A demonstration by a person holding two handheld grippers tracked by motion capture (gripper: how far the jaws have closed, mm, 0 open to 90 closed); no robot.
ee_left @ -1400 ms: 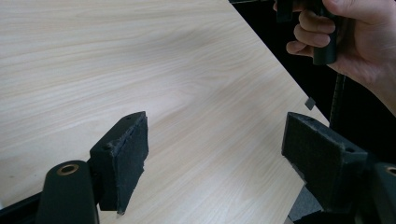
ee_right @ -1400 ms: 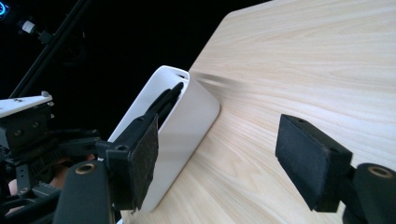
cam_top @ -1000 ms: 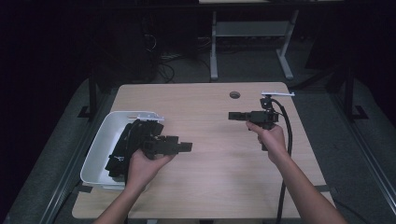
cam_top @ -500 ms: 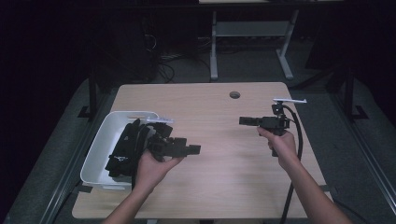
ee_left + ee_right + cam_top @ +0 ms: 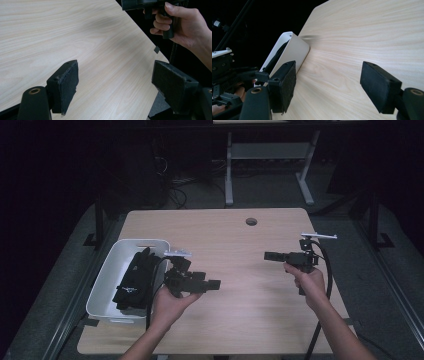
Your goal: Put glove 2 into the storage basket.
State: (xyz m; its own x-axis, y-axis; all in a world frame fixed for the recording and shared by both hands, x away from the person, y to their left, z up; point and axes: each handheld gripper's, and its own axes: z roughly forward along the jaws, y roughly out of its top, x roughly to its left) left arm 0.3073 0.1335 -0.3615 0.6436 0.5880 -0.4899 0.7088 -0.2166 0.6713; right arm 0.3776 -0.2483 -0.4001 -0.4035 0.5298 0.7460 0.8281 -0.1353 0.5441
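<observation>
A light wooden table [image 5: 240, 245] with a round cable hole [image 5: 251, 221] is seen lit against a dark room. Behind it, a white desk frame [image 5: 265, 155] is set on a grey floor [image 5: 390, 270], with cables [image 5: 175, 185] tangled in shadow.

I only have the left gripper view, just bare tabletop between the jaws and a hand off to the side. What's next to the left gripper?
Observer: A white bin sits just left of the left gripper, at the table's left edge.
Operator: Anything in it?
Observer: Yes, black items, piled; I cannot tell what they are.
Operator: Is the right gripper open?
Observer: Yes. The right gripper has its jaws wide apart over bare wood, holding nothing.
</observation>
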